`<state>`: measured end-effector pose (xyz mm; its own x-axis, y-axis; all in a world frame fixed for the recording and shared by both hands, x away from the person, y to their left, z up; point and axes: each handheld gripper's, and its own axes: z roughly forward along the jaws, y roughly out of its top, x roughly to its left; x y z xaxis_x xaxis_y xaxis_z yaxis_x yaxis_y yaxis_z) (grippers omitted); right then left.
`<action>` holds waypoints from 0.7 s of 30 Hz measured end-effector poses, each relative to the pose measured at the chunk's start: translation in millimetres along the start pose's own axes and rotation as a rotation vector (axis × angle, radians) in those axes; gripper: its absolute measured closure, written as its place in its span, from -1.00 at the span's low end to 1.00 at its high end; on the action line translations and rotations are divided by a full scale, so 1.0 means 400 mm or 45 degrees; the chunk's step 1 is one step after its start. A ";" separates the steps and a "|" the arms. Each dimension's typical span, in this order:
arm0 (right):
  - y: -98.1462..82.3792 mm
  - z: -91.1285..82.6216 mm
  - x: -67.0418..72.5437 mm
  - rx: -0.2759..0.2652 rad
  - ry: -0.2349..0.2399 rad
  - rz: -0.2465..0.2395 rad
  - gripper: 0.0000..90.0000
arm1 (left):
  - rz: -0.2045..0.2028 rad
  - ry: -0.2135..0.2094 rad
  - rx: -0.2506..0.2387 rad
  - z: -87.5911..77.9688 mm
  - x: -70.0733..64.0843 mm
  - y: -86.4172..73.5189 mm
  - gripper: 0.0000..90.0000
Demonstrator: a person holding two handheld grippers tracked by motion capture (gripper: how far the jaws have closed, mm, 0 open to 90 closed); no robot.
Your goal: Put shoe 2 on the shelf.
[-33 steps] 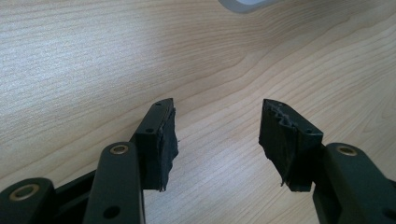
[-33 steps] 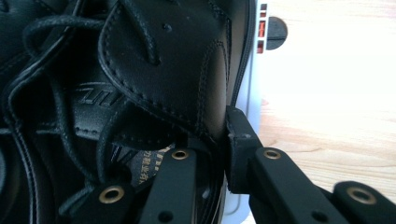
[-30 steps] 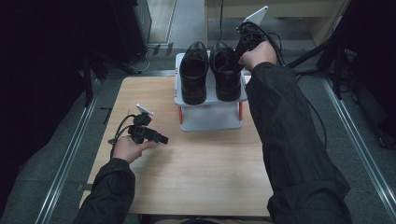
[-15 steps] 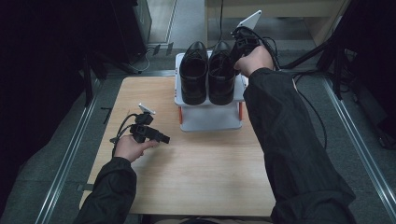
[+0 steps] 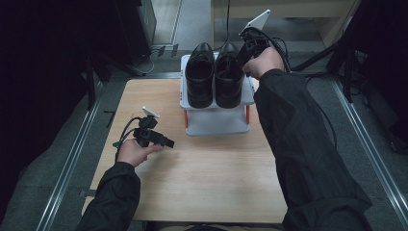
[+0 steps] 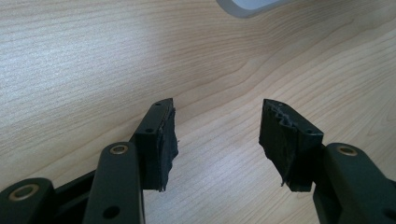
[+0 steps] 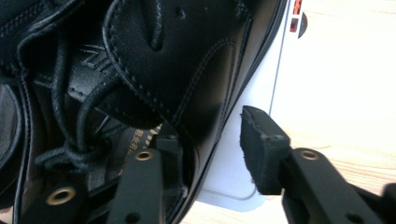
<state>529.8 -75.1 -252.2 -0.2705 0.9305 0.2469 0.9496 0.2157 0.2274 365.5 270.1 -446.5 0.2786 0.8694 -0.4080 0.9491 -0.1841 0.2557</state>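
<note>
High view: two black shoes stand side by side on a white rack (image 5: 216,122) at the far edge of the bench (image 5: 202,183). The right gripper (image 5: 248,48) is at the right shoe (image 5: 228,77); the left gripper (image 5: 161,139) rests open over bare wood.

Left gripper view: the jaws stand wide apart with nothing between them.

Right gripper view: the jaws have just been opening; one is inside the shoe's collar, the other outside, clear of the leather.

Since the earlier frame, the right shoe has shifted against the left shoe (image 5: 199,77).
</note>
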 end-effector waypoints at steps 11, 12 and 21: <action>-0.009 -0.084 -0.020 -0.064 0.073 -0.025 0.24 | 0.004 0.011 0.001 -0.005 0.006 -0.004 0.01; -0.012 -0.095 -0.025 -0.078 0.079 -0.031 0.24 | 0.003 0.012 0.001 -0.005 0.006 -0.004 0.01; -0.046 -0.180 -0.082 -0.147 0.094 -0.109 0.21 | -0.001 0.015 -0.003 -0.004 0.006 -0.004 0.01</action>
<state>509.9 -130.8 -196.7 -0.3648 0.8848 0.2899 0.8993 0.2541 0.3560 364.6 273.4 -446.5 0.2762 0.8748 -0.3981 0.9489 -0.1825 0.2575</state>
